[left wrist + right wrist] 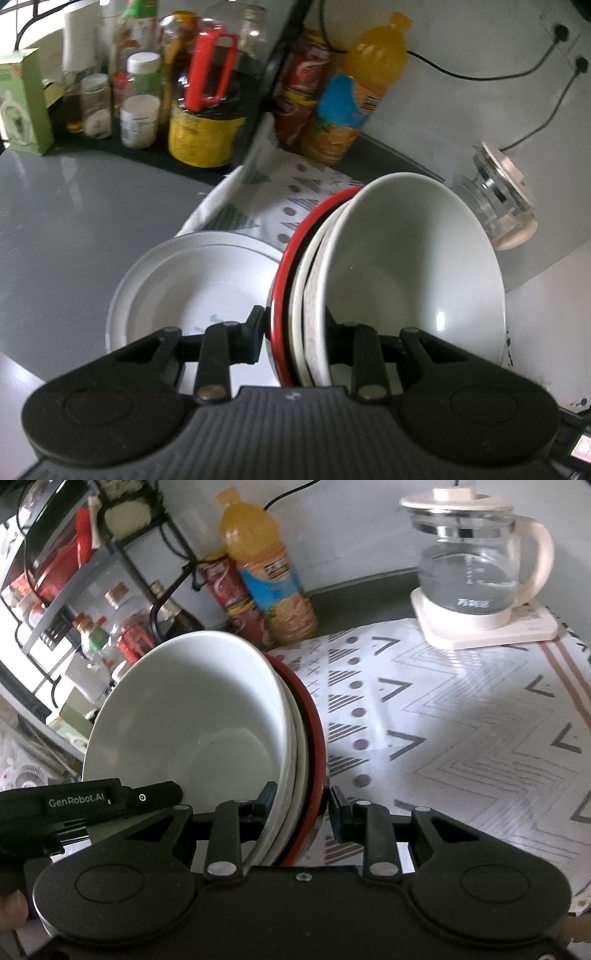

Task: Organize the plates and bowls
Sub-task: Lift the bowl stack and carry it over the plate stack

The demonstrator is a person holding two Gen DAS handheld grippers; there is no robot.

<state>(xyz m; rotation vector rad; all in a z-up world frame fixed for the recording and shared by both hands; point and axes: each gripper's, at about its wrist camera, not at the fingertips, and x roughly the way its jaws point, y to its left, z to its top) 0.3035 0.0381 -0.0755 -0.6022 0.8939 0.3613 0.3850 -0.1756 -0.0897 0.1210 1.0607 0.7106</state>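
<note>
A nested stack of bowls (406,273), white ones inside a red-rimmed one (314,221), is held on edge between both grippers. My left gripper (295,332) is shut on the stack's rims. My right gripper (301,810) is shut on the opposite rims of the same stack (192,720), whose red bowl (314,720) faces right. A white plate (192,288) with a small blue mark lies flat on the counter, just left of the stack. The left gripper's body (92,805) shows at the right wrist view's lower left.
A patterned mat (443,720) covers the counter. A glass kettle (476,565) stands on its base at the back right. An orange juice bottle (354,96) and a red can (303,88) stand by the wall. Jars and bottles (140,96) crowd a rack at left.
</note>
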